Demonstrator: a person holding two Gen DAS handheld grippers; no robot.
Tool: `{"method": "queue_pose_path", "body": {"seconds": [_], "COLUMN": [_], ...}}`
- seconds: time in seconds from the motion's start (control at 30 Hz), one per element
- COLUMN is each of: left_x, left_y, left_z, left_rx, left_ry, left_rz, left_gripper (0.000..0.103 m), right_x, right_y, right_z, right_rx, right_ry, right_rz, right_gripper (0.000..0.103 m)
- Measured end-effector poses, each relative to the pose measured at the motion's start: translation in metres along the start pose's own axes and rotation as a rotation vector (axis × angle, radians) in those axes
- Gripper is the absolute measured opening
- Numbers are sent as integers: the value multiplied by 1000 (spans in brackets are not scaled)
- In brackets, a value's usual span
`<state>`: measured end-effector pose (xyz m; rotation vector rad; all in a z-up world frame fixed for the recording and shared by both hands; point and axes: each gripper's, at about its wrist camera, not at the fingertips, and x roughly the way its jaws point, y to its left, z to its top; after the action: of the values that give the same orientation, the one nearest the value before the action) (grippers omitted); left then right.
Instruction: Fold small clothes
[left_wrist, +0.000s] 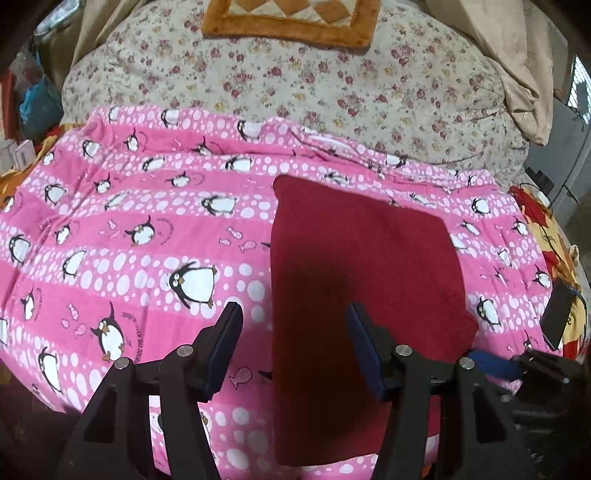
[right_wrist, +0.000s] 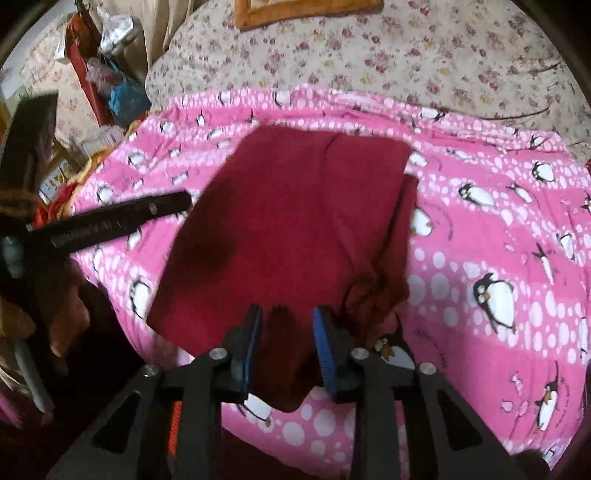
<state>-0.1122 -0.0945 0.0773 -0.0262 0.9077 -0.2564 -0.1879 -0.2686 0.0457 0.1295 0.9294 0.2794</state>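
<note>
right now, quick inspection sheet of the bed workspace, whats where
surface: pink penguin-print sheet over a floral quilt, wrinkled near its far edge
job's things: one dark red garment lying mostly flat, its near corner bunched
clutter: orange patchwork cushion at the far end; bags and boxes beside the bed
grippers: left gripper open, nothing between its fingers; right gripper has a fold of the garment between its fingers, contact unclear
cables: thin dark cable at the bed's right edge
surroundings: beige curtain
</note>
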Motion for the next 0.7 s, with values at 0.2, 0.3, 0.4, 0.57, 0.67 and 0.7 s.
{"method": "queue_pose_path", "body": {"seconds": [0.2,0.3,0.4,0.57,0.67,0.7], "left_x": [-15,-23,-28,-35,-37,-37], "left_y": [-5,-7,-8,-6,-4,-4], "left_z": [4,5,4,4,3,3], "left_rx": [7,18,19,19,12,11], "left_ry": [-49,-76,-96,-126,-133,-133], "left_rz": [5,19,30,51,58,59], "left_gripper": [38,38,38,38,38,38], "right_x": [-22,-27,-29,-30,-29,-28], "right_y": [0,4,8,18,22,23], "right_z": [15,21,27,32,33,34], "right_rx": [70,83,102,90,77,78], "right_ry": [-85,-101,-125,-154,-154,-152], "right_rz": [-40,-58,-85,-146,-169,-170], "right_gripper": [52,55,64,72,74,74]}}
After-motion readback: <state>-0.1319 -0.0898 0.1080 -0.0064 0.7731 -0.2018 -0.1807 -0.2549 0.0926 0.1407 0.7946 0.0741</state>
